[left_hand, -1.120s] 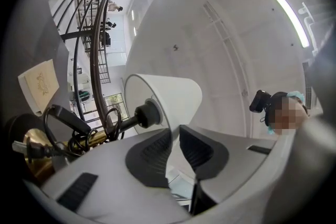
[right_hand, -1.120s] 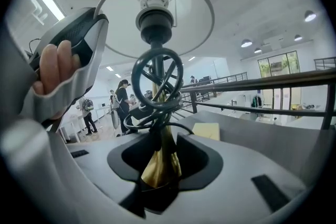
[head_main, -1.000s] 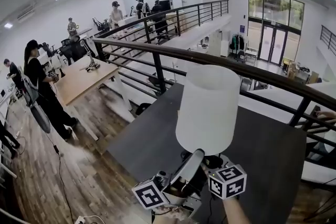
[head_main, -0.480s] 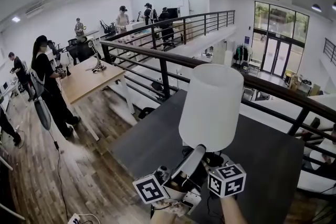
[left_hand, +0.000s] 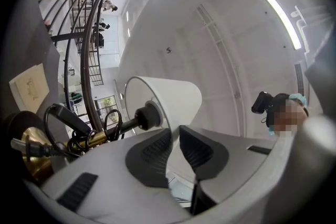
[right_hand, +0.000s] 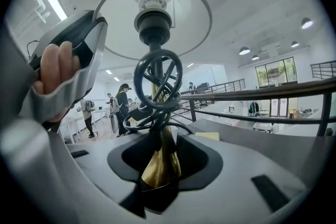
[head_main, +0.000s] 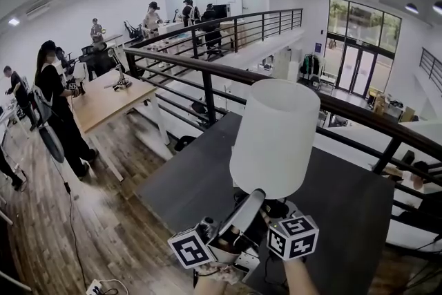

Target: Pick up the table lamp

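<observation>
The table lamp has a white drum shade (head_main: 275,138), a brass stem (right_hand: 159,168) and a black cord (right_hand: 157,78) coiled round the stem. It hangs upright above the dark table (head_main: 345,197). My left gripper (head_main: 255,198) points up and is shut on the shade's lower rim (left_hand: 167,113), with the thin wall between its pads (left_hand: 157,152). My right gripper (head_main: 273,212) is shut on the flared brass stem, low in the right gripper view. A black socket (left_hand: 147,115) shows inside the shade. The lamp's foot is hidden in the head view.
A dark metal railing (head_main: 207,79) runs behind the table along the balcony edge. A yellow note (right_hand: 207,135) lies on the tabletop. Below at the left are a wooden desk (head_main: 103,103) and several people (head_main: 55,107).
The lamp and both grippers keep their places and their grips. Only the head view drifts a little.
</observation>
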A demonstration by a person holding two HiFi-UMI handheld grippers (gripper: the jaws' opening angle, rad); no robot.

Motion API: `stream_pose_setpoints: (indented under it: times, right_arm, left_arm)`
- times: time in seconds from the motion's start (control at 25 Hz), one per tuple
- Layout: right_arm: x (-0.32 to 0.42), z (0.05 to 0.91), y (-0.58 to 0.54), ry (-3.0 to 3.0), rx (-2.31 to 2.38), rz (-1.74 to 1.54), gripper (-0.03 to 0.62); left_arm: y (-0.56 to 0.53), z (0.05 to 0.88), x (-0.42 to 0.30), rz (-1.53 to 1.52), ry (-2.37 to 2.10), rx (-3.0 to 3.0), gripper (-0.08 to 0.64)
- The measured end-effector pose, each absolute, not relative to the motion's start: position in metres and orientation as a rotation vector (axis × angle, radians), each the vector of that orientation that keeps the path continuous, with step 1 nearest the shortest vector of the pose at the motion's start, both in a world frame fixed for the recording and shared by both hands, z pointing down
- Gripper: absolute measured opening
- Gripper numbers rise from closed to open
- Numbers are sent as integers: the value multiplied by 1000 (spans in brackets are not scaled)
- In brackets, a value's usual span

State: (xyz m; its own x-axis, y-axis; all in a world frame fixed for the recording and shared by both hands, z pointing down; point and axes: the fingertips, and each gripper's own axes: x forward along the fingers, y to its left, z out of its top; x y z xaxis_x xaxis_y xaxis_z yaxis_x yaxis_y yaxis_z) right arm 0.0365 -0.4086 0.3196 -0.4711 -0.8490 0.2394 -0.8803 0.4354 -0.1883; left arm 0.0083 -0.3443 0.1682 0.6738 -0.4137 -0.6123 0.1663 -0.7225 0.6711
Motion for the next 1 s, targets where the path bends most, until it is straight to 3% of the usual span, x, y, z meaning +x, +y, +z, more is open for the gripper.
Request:
stream_pose_setpoints:
  times: [1.0]
  right_arm:
    - [56, 318, -381, -2583, 1573, 454, 149]
  left_arm:
    - [-316, 168, 29, -1001, -177, 2163, 71]
